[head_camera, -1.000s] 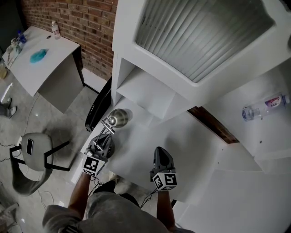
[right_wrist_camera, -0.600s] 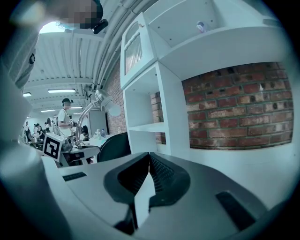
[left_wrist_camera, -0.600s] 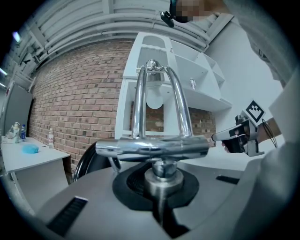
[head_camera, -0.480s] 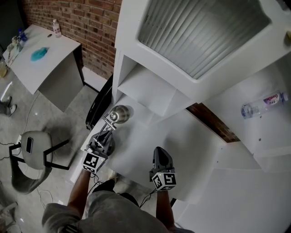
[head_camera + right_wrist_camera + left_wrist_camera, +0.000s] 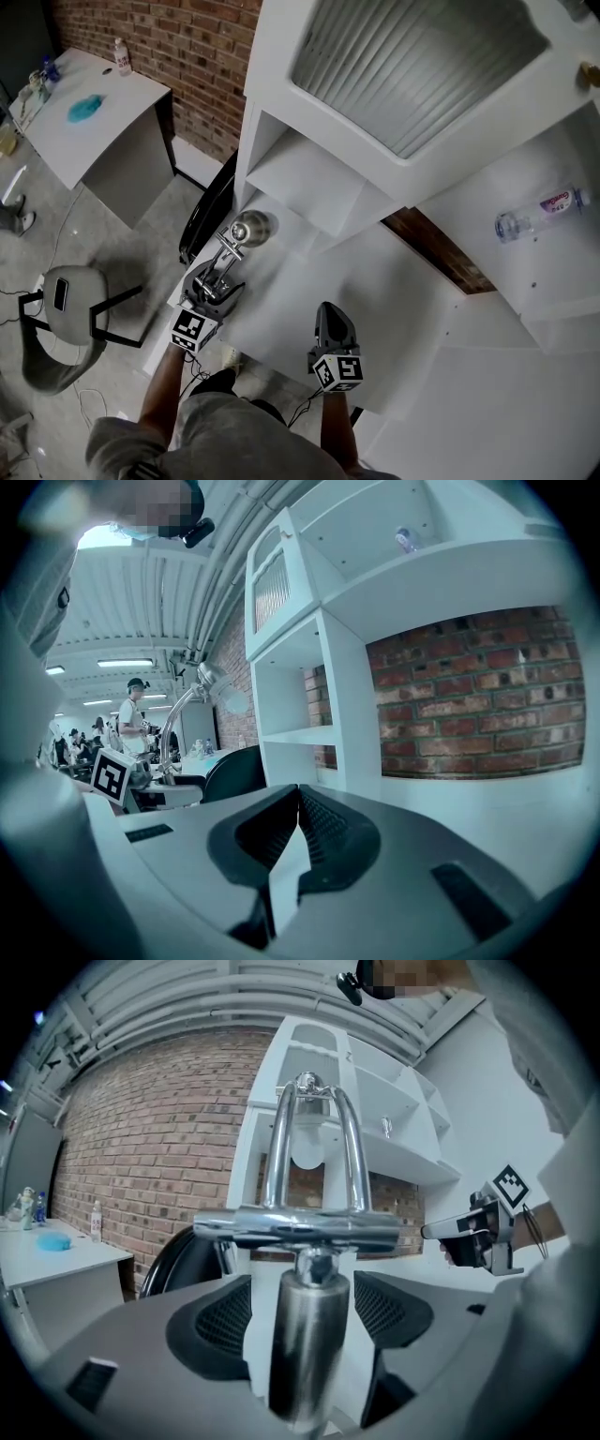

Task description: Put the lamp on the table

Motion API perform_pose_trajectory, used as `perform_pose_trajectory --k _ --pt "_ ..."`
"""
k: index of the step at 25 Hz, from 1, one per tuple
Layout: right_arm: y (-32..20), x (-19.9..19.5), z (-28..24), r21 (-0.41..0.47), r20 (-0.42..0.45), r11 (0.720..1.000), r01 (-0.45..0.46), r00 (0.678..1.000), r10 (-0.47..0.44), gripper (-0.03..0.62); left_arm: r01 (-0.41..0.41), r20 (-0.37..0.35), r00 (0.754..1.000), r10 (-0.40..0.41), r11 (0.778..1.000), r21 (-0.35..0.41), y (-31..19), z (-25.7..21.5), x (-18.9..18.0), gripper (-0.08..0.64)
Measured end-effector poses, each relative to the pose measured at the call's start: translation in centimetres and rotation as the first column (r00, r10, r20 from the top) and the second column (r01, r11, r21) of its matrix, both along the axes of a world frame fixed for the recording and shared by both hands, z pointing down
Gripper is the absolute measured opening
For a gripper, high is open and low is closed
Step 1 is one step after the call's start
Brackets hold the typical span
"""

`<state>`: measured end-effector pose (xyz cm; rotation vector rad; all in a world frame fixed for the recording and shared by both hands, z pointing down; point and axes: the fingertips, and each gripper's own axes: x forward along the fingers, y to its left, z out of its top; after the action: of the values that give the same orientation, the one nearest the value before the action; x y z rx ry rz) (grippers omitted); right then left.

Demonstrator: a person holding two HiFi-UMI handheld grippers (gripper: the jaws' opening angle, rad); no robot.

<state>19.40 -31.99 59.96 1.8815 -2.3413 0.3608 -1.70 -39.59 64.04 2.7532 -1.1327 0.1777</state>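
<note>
The left gripper (image 5: pixel 212 289) has let go: a second ago its jaws were clamped on the chrome lamp (image 5: pixel 249 229), a polished metal thing with a round head, a twin-tube arm and a thick stem, and now they are opening. In the left gripper view the stem stands upright between the two dark ribbed pads, with a clear gap on either side, so neither pad presses on it. The lamp has hardly shifted from where it was held; it rises straight ahead of the left gripper, its base apparently resting on the near left corner of the white table (image 5: pixel 309 291), its head tipped forward toward the white shelf unit (image 5: pixel 309 178) beyond. That suggests the placing itself is done, and what remains is to draw the left gripper back without knocking the stem, which sits close to the table's edge. To that gripper's right, well apart from the lamp, the right gripper (image 5: pixel 328 314) hangs over the table with its jaws pressed together on nothing.
</note>
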Motion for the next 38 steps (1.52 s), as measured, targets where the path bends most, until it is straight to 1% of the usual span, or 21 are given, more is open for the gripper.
perform_pose_trajectory --k 4,9,13,23,26,29,35,38 --pt "0.6 0.4 -0.2 0.001 0.003 1.000 -0.007 1.000 0.007 0.023 0.018 0.024 1.000 -0.018 1.000 0.003 0.1 0.0 -0.4 0.330" --pt "1.5 0.9 -0.5 0.008 0.007 1.000 -0.010 1.000 0.010 0.023 0.084 0.082 0.993 -0.083 0.996 -0.006 0.2 0.4 -1.5 0.328" --pt "2.7 1.1 -0.6 0.010 0.013 1.000 -0.012 1.000 0.012 0.023 0.110 0.083 0.991 -0.108 0.994 -0.010 1.1 0.1 -2.2 0.328" --pt "5.7 1.9 -1.7 0.037 0.018 0.999 -0.014 1.000 0.014 0.023 0.153 0.126 0.981 -0.150 0.988 -0.014 3.9 -0.8 -2.4 0.325" --pt "6.8 2.2 -1.8 0.039 0.014 0.999 -0.016 1.000 0.016 0.023 0.173 0.116 0.979 -0.169 0.985 -0.024 4.9 -1.3 -2.5 0.307" --pt "7.8 2.3 -2.0 0.045 0.017 0.999 -0.018 1.000 0.017 0.023 0.195 0.117 0.975 -0.191 0.980 -0.027 5.7 -1.7 -2.8 0.304" --pt "9.9 2.5 -2.5 0.059 0.019 0.998 -0.014 1.000 0.013 0.023 0.209 0.132 0.970 -0.206 0.978 -0.005 7.9 -3.2 -2.9 0.279" --pt "10.9 2.3 -2.8 0.064 0.016 0.998 -0.007 1.000 0.006 0.023 0.221 0.145 0.965 -0.217 0.975 -0.007 8.9 -3.7 -3.1 0.225"
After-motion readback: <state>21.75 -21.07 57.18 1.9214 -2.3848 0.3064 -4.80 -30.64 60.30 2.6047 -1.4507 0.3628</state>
